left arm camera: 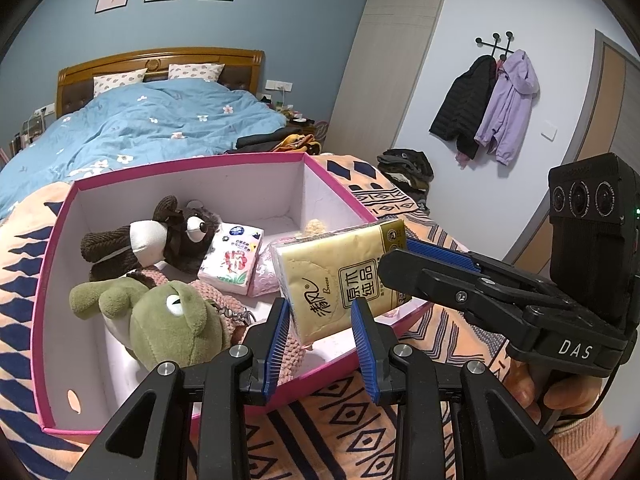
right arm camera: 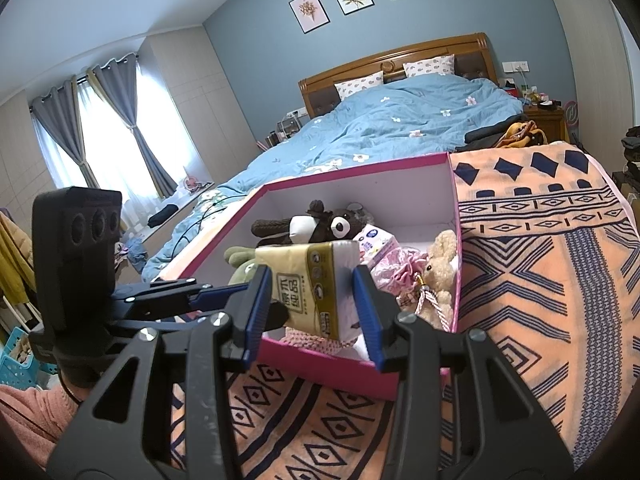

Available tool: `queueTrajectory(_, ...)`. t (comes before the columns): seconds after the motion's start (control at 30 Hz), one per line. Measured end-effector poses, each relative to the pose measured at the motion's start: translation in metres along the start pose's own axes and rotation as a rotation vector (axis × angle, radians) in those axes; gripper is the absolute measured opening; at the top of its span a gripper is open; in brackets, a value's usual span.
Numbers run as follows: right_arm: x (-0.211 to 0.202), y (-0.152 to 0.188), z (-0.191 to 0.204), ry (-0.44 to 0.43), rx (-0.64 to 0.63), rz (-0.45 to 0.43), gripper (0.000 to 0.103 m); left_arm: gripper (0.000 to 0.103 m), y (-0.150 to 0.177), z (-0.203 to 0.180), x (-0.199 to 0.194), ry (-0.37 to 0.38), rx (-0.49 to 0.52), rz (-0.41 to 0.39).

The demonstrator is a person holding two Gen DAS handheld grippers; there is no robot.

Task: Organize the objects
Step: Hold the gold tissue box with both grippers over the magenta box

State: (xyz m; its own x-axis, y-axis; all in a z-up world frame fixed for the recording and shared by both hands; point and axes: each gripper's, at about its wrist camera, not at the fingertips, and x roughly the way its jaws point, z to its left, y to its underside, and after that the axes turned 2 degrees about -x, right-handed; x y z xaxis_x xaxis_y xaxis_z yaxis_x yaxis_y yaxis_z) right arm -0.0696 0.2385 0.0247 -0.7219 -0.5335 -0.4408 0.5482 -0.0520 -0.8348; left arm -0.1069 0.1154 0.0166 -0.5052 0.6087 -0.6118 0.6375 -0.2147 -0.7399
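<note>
Right wrist view shows the right gripper (right arm camera: pixel 314 312) clamping a yellow plastic-wrapped tissue pack (right arm camera: pixel 316 284) above the near rim of the pink cardboard box (right arm camera: pixel 332 364). Left gripper (left arm camera: pixel 320 340) hangs released, its blue pads (left arm camera: pixel 278 344) flanking the pack's corner, beside a green plush frog (left arm camera: pixel 168 328).

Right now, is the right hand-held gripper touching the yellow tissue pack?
Touching. The left wrist view shows the right hand-held gripper with a finger on each side of the yellow tissue pack, pinching its end.
</note>
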Motion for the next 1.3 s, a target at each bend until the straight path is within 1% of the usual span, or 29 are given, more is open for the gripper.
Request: queueTrajectory(1.3,0.0097,-0.0036,-0.0048,-0.01,0.013,0.008,0.045,0.032,-0.0024,0.0077,0.0092,-0.019,-0.009,0.017)
